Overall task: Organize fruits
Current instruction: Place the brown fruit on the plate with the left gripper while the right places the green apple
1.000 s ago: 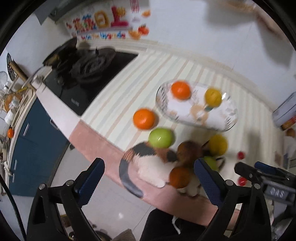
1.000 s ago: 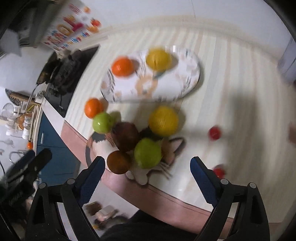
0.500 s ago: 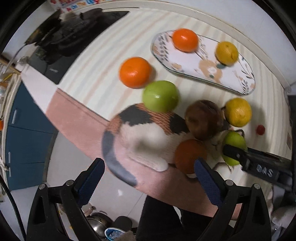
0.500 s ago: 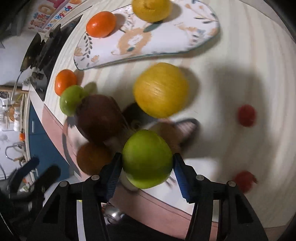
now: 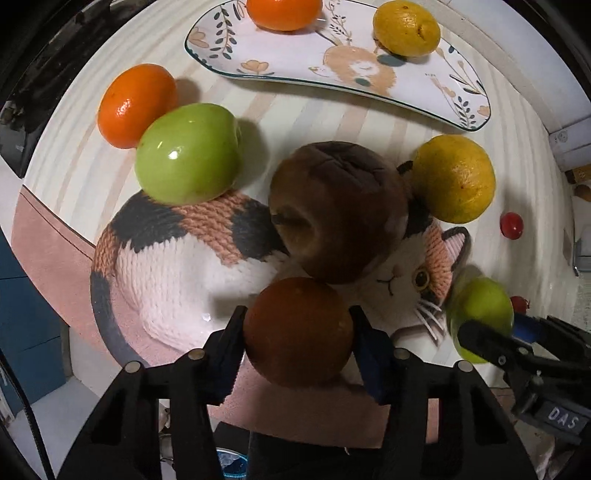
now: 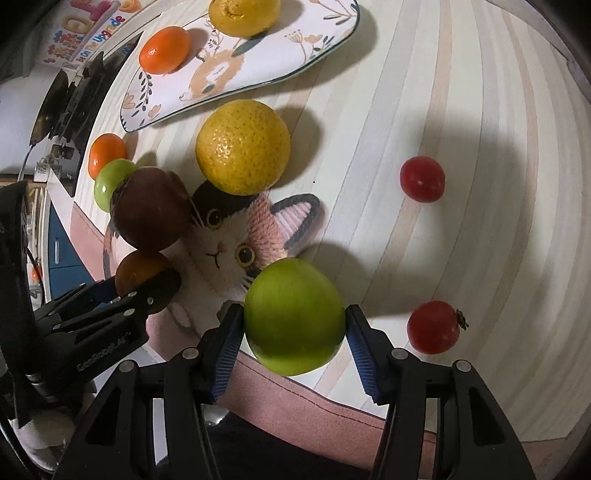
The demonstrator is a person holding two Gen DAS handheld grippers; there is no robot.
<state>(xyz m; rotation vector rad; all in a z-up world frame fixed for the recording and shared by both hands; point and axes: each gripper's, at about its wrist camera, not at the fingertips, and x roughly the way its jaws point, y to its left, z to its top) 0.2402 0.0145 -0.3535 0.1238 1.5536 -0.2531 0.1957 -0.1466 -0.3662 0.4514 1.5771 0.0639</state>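
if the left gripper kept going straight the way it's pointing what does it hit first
The left gripper already has its jaws closed on the dark orange fruit. Straight ahead, that fruit would probably meet the brown fruit on the cat mat first, though depth is hard to judge.

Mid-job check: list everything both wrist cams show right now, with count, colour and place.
Plate: 1, white with floral print, far side of table.
Oranges on plate: 2, one orange, one yellow.
Loose orange: 1, orange, on table, far left.
Green apple: 1, at cat mat's far edge.
Brown fruit: 1, on cat mat.
Yellow orange: 1, by the cat's ear.
Cherry tomatoes: 2, red, on table, right.
Cat mat: 1, calico knit, near table edge.
Stove: 1, black, far left.
Left gripper: jaws on dark orange fruit.
Right gripper: jaws on second green apple.
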